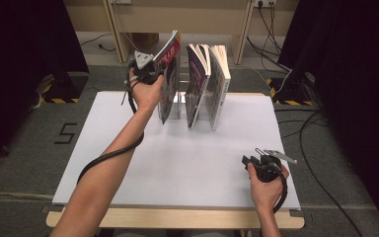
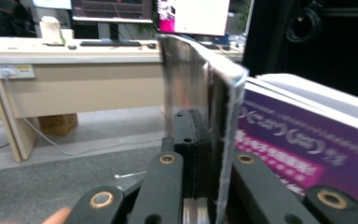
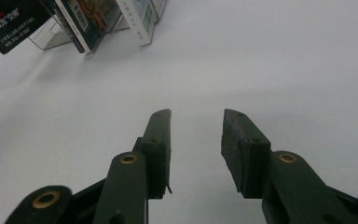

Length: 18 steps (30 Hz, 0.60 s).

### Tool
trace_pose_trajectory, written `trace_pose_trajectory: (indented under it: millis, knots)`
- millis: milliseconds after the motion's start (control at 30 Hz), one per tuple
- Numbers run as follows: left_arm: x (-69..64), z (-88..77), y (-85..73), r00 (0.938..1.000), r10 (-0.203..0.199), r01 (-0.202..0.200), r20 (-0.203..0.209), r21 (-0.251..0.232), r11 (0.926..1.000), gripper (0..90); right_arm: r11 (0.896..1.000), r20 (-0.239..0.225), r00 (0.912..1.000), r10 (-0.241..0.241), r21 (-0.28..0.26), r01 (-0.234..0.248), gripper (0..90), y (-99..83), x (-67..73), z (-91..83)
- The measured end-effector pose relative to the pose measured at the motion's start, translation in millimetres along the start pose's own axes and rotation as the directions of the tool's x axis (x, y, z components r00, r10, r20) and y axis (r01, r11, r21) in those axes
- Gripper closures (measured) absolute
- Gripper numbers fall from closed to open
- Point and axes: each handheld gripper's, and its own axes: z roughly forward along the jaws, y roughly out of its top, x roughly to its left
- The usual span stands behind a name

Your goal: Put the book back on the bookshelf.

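— What's in front of you, biggest thing first?

— I see the white table, and at its far edge a clear rack with books standing in it. The two on the right lean against each other. The left-hand one, the red-and-black magazine, is tilted and looks lifted partly above its slot.

— And your claws?

— My left gripper is pinched on that magazine near its top edge; in the left gripper view the jaws press flat on the thin sheaf of pages. My right gripper rests low on the near right of the table, jaws spread with nothing between them.

— How will it handle?

— I judge it light but floppy, with glossy covers that could slide. A pinch at a corner lets it sag and fan open, so I'd grip close to the spine, where it's stiffest, and keep it upright.
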Motion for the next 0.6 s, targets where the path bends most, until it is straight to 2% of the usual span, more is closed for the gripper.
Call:
trace_pose_trajectory:
  millis: [67, 100, 167, 267, 367, 467, 600]
  knots:
    - [7.7, 3.6, -12.3, 0.9997, -0.002, 0.002, -0.026, 0.013, 0.9999, 86.4, 1.000, -0.001, 1.0000, -0.002, -0.002, 0.002, 63.1, -0.2, -0.2, 0.4]
    - [11.8, 4.2, -18.8, 0.9992, -0.003, 0.003, -0.041, 0.005, 1.0000, 86.4, 1.000, -0.001, 1.0000, -0.003, -0.002, 0.003, 63.1, -0.2, -0.3, 0.3]
    - [17.8, 1.6, -22.5, 0.9987, -0.007, 0.006, -0.051, -0.006, 1.0000, 86.2, 1.000, 0.000, 1.0000, -0.008, -0.001, 0.008, 63.2, 0.1, -0.9, 0.1]
    - [18.4, -1.6, -22.9, 0.9989, 0.019, -0.019, -0.043, 0.002, 0.9998, 86.0, 1.000, 0.001, 1.0000, 0.003, 0.002, -0.003, 63.2, 0.2, -0.4, 0.8]
    - [17.9, -2.9, -22.8, 1.0000, -0.007, 0.007, -0.004, 0.020, 0.9998, 85.4, 1.000, 0.004, 1.0000, -0.008, -0.001, 0.008, 63.2, -0.1, 0.4, 1.7]
    - [17.7, -4.0, -21.5, 0.9998, -0.019, 0.019, 0.010, 0.031, 0.9993, 82.9, 1.000, 0.001, 1.0000, -0.006, 0.005, 0.006, 63.2, -0.3, 1.5, 1.2]
    - [18.6, -3.4, -17.1, 0.9981, -0.057, 0.056, 0.023, 0.048, 0.9973, 76.6, 1.000, 0.001, 1.0000, -0.006, 0.007, 0.006, 63.2, -0.5, 1.3, 1.4]
